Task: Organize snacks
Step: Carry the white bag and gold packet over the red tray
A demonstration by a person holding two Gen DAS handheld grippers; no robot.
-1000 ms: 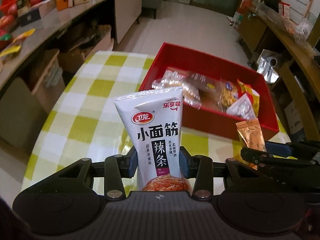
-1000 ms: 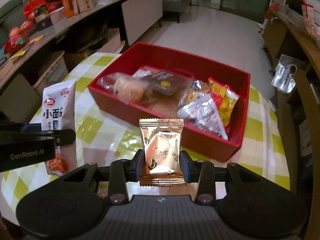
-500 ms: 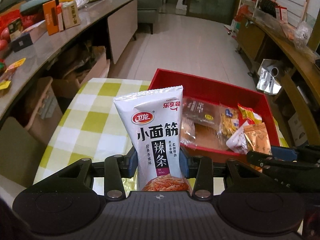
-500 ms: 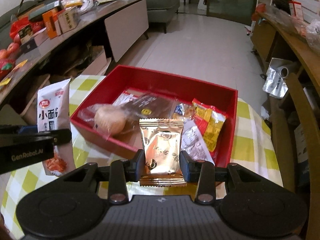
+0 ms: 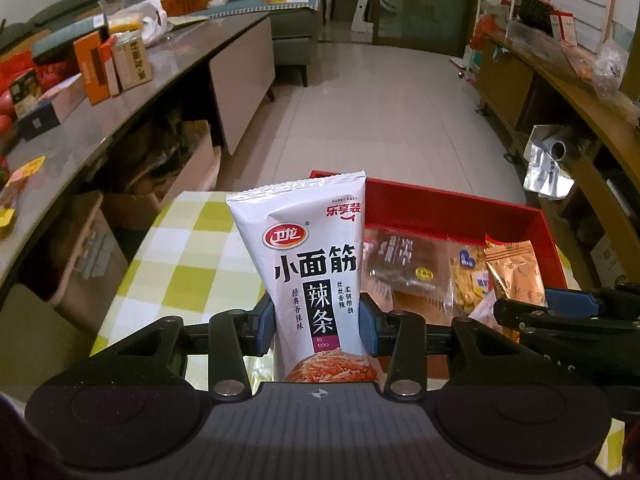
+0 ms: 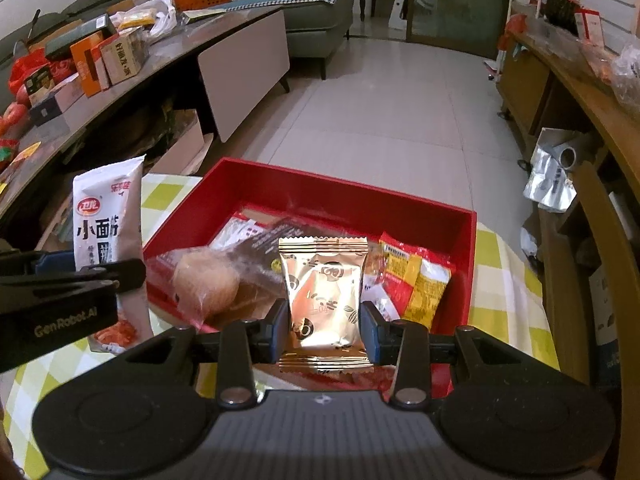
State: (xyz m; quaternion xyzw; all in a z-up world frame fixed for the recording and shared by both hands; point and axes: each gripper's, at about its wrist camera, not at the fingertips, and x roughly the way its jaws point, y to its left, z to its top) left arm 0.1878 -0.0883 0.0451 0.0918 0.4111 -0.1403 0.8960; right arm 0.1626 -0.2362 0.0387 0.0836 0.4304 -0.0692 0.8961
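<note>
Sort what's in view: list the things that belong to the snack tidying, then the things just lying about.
Part of the job:
- white latiao packet, held by left gripper
- gold sachet, held by right gripper
- red tray with round bun and yellow-red packet

Just lying about:
- orange box on the sideboard
- foil bag on the floor

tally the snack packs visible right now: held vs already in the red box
Held in grippers: 2, the white latiao pack in the left gripper and the gold packet in the right gripper.
In the red box: at least 5; overlap hides any more.
Total: at least 7.
</note>
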